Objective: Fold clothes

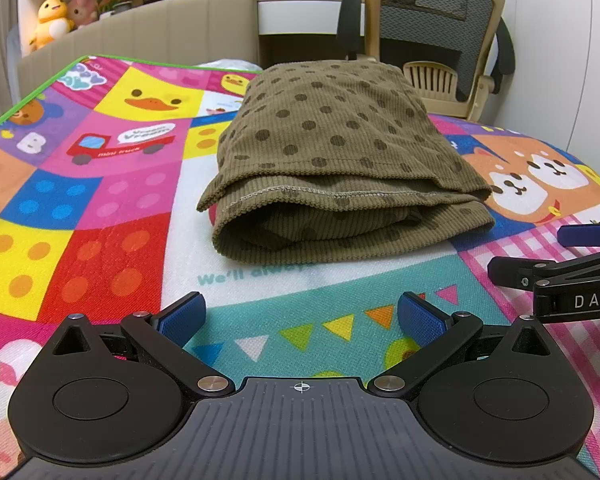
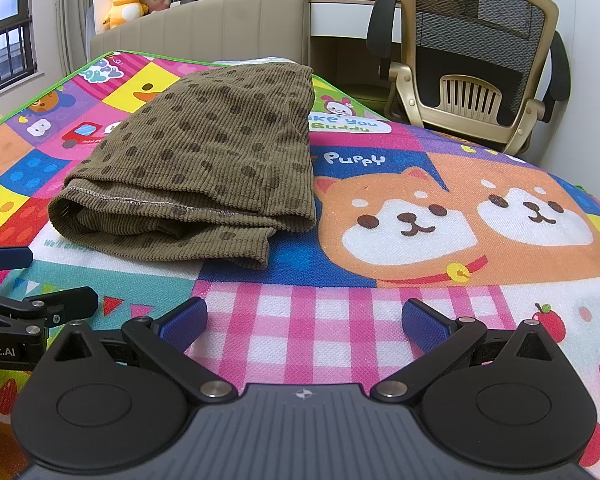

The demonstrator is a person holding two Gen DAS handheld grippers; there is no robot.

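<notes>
Evidently the fold was finished: the olive dotted garment (image 1: 340,160) lay in a compact stack on the play mat (image 1: 100,200), while the left tongs (image 1: 300,316) and right tongs (image 2: 304,320) hung apart and empty, just short of it.

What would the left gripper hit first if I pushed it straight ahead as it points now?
Probably the near folded edge of the olive dotted garment, which lies dead ahead of the open left gripper. Only bare play mat lies between; if angled down, it may graze the mat first.
</notes>
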